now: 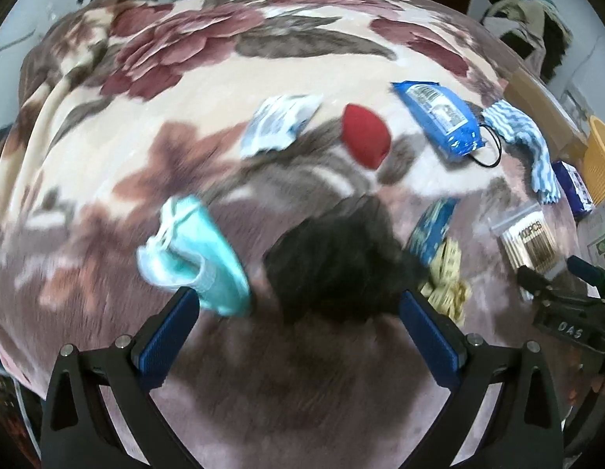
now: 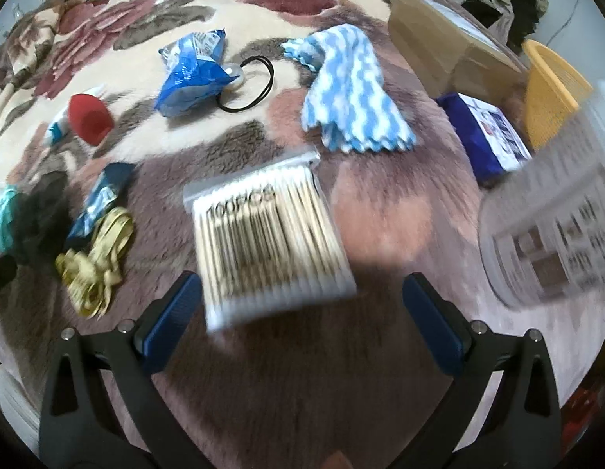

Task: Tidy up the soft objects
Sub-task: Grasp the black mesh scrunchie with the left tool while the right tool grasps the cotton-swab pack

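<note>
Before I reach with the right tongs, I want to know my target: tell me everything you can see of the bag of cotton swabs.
The bag of cotton swabs is a clear, flat zip pouch printed "100PCS", packed with wooden-stemmed, white-tipped swabs lying side by side. It looks sealed and lies flat, slightly skewed, on the floral blanket, touching nothing else. It sits just ahead of the open right tongs, not between them, below the blue-and-white cloth. Motion blur hides finer print.

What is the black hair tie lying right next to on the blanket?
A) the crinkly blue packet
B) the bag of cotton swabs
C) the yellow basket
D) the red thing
A: the black hair tie loops out from the edge of the crinkly blue packet, well apart from the other things.
</note>
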A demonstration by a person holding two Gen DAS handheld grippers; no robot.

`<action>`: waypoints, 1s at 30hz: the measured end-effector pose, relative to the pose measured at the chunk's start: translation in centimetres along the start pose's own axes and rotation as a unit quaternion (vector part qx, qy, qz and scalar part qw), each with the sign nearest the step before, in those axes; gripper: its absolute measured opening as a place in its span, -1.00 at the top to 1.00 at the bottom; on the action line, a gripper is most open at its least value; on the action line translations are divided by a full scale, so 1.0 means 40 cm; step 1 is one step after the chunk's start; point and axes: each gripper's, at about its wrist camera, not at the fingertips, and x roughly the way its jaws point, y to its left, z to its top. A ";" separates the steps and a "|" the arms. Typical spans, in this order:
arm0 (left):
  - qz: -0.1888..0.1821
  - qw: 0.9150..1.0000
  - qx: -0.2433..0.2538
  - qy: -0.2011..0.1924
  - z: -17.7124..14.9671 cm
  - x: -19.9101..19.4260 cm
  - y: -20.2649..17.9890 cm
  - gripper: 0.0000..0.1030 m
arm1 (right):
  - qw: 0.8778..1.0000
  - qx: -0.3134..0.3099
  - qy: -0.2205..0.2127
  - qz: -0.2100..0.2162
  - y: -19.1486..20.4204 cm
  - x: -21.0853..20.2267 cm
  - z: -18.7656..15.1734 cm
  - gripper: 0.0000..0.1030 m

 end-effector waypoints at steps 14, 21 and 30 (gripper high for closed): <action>0.027 0.996 0.089 0.001 0.043 0.061 -0.102 -0.86 | 0.999 -0.044 0.019 -0.005 0.026 0.053 0.022 -0.99; -0.052 0.998 0.038 0.027 0.020 0.076 -0.054 0.53 | 1.000 -0.025 0.001 0.014 -0.006 0.020 0.017 -0.41; -0.150 0.987 -0.059 -0.019 0.007 -0.041 0.064 0.69 | 0.997 0.018 -0.033 0.065 -0.014 -0.054 0.009 -0.39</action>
